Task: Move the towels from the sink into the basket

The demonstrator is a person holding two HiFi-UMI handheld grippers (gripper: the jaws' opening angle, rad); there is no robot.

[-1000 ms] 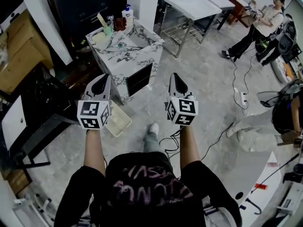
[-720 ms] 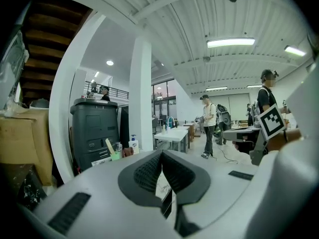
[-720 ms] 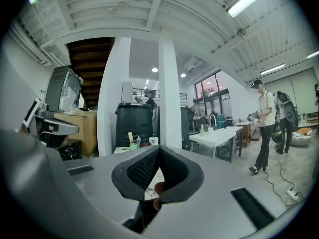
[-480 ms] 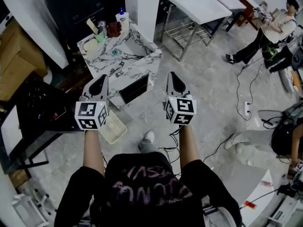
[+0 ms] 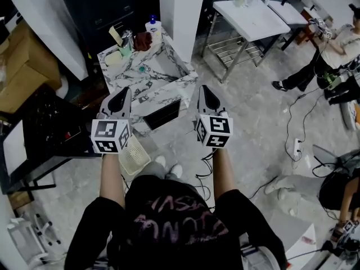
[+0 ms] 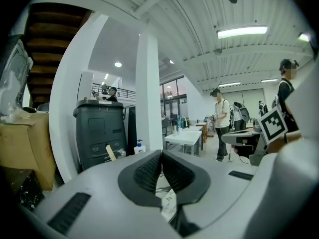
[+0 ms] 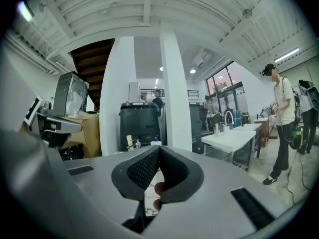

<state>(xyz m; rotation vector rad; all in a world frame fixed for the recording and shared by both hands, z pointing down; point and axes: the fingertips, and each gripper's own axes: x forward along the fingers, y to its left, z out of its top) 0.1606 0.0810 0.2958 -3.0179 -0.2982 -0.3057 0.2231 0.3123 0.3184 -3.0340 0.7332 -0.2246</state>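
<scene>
Left gripper (image 5: 120, 94): we keep jaws pressed together, empty, near the sink (image 5: 161, 88) front edge.
Right gripper (image 5: 206, 91): likewise, off the sink's right corner.
Basket (image 5: 135, 154): below the sink's front.
Floor (image 5: 253, 111): open right of the sink.

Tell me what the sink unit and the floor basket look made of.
Sink unit: marble or marble-look stone, white with grey veining; real or printed, cannot tell. Basket: probably cream plastic, matte, walls pierced in a regular grid of small holes.
</scene>
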